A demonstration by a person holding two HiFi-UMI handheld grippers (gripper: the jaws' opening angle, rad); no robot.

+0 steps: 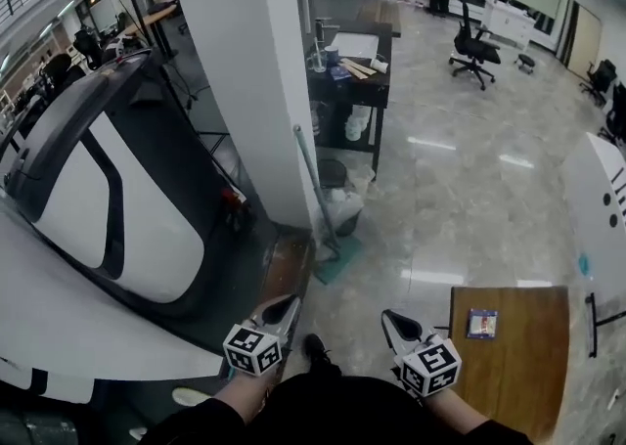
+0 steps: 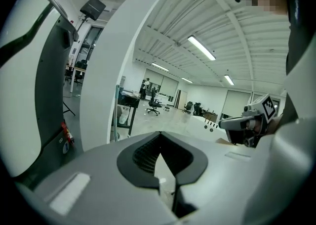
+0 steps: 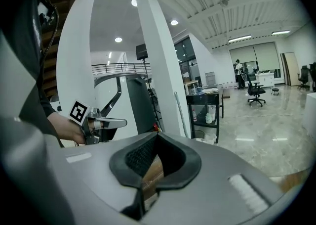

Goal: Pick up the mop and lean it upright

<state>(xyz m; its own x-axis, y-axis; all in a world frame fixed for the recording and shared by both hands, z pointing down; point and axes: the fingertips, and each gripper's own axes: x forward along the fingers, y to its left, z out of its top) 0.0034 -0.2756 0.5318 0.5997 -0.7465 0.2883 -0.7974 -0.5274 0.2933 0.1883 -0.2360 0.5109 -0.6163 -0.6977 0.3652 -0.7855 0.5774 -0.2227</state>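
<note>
The mop stands upright, its thin grey pole (image 1: 313,189) leaning against the white pillar (image 1: 249,71) and its teal head (image 1: 337,259) flat on the floor. The same pole (image 2: 117,112) shows beside the pillar in the left gripper view, and the pole (image 3: 181,115) shows again in the right gripper view. Both grippers are held low, close to the person's body and well short of the mop. My left gripper (image 1: 284,308) (image 2: 160,162) is shut with nothing in it. My right gripper (image 1: 391,319) (image 3: 148,169) also looks shut and empty.
A large white and black machine (image 1: 108,199) fills the left side. A black cart (image 1: 352,71) with bottles stands behind the pillar, with a bin (image 1: 342,203) at its foot. A wooden table (image 1: 509,355) with a small blue card (image 1: 482,323) is at right. An office chair (image 1: 474,47) stands far off.
</note>
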